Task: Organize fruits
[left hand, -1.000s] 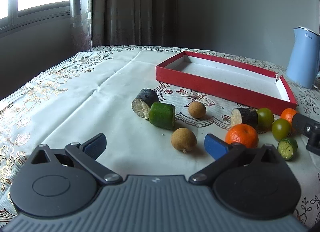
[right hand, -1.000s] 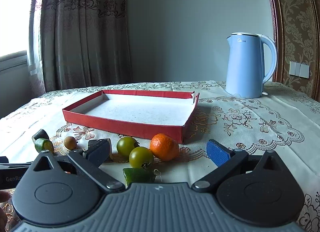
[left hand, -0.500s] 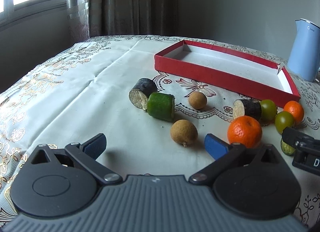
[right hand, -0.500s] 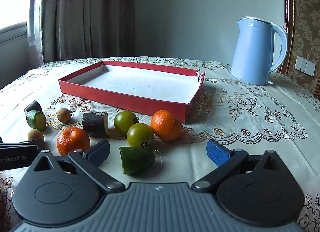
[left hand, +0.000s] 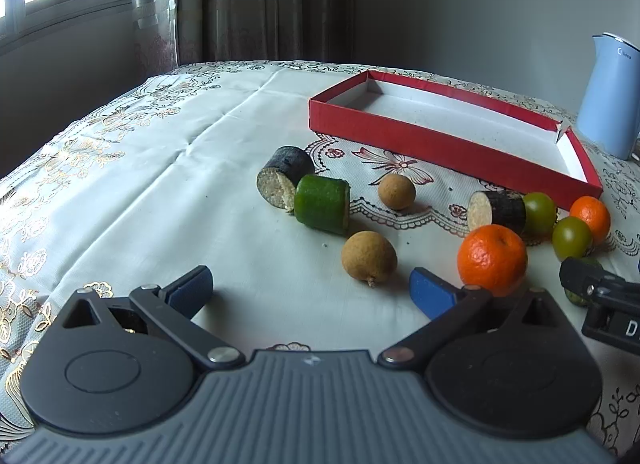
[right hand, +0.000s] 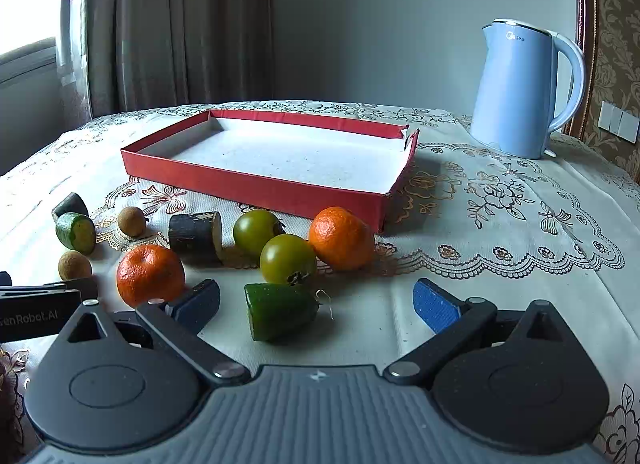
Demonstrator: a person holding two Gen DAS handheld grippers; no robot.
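Both grippers have pulled back a little from the fruits in the last second, so more of the tabletop [right hand: 500, 232] shows in front of them, and the fruits themselves lie where they lay before. Nothing is picked up yet.

The left gripper [left hand: 310, 290] hovers low with its blue fingers spread wide and nothing between them. Just ahead of it lies a brown longan [left hand: 369, 258], and a mandarin [left hand: 492, 258] sits just beside its right finger. The right gripper [right hand: 316, 300] is also spread and empty; a green wedge of fruit [right hand: 280, 312] lies between its fingers, not touched by either pad.

The red tray [right hand: 256, 185] stands toward the far edge of the tabletop and has nothing in it. All the fruits are on the cloth in front of its near wall: two green tomatoes [right hand: 288, 258], a second mandarin [right hand: 340, 238] near the tray's right corner, a dark cut piece [right hand: 196, 232], a green cut piece [left hand: 322, 203] touching another dark one [left hand: 286, 177], and a smaller longan [left hand: 396, 191]. A blue kettle [right hand: 520, 91] stands beyond the tray, to the right.

I judge that the task is only at its start. The retreat seems to give each gripper a cleaner line to its first fruit.
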